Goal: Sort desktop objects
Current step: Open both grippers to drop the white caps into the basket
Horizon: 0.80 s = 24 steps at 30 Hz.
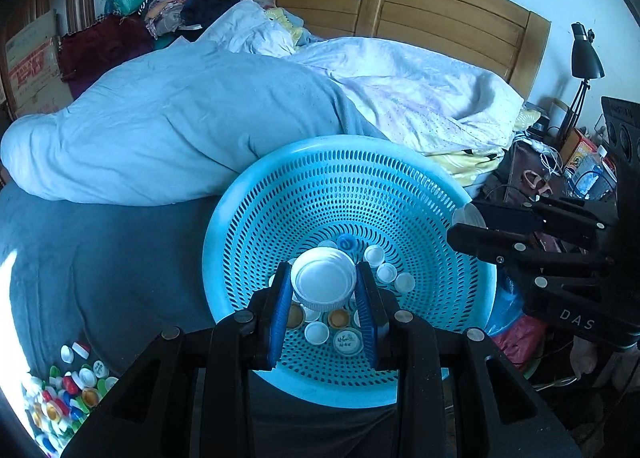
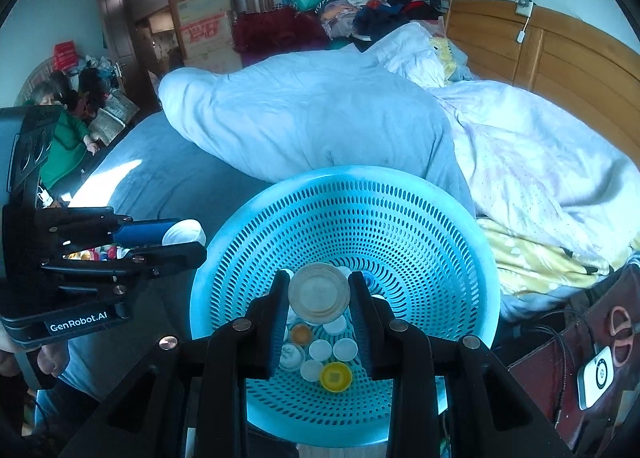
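Note:
A blue perforated basket sits on the bed and holds several small bottle caps, mostly white with a few yellow ones. My left gripper is shut on a large white ribbed lid above the basket's middle. My right gripper is shut on a clear round lid over the basket. Each gripper shows in the other's view, the right one at the basket's right rim, the left one at its left rim.
A pile of mixed coloured caps lies on the dark blue sheet at the lower left. A light blue duvet lies behind the basket. A cluttered bedside table with a black lamp stands at the right. A person in green sits at far left.

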### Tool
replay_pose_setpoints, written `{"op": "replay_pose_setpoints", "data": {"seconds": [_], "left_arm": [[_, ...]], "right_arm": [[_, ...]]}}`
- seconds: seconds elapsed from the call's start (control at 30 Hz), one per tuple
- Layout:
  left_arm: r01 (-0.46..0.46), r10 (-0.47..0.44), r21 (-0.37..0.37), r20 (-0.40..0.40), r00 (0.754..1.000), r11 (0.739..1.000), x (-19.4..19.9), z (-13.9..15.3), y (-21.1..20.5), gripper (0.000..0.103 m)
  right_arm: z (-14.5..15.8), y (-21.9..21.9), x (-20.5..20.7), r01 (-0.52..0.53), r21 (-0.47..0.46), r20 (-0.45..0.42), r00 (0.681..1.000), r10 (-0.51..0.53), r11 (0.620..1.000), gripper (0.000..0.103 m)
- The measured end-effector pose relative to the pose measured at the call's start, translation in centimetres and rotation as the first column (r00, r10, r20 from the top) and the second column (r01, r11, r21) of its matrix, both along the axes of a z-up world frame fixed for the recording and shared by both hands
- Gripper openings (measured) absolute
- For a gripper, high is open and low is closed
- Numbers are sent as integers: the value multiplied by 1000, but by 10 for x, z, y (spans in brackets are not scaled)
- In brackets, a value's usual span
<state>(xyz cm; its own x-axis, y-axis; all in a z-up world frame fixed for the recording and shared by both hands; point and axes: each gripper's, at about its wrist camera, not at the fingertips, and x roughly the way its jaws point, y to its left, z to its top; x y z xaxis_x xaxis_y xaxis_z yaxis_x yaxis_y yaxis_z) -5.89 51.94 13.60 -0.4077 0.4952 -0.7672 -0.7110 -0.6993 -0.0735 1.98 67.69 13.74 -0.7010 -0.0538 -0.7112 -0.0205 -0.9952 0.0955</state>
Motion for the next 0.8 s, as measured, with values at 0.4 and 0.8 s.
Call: {"op": "replay_pose_setpoints", "data": {"seconds": [0.4,0.8], "left_arm": [[5,-5,-10,9,1000,1000,-5,-9,5,27],[-14,17,58,-54,998,998,0,6,-23,70]], "right_arm": [[-6,3,-4,0,-7,7,1000,1,1000,33],[9,-6,6,12,1,-43,999,-12,1000,62]]}}
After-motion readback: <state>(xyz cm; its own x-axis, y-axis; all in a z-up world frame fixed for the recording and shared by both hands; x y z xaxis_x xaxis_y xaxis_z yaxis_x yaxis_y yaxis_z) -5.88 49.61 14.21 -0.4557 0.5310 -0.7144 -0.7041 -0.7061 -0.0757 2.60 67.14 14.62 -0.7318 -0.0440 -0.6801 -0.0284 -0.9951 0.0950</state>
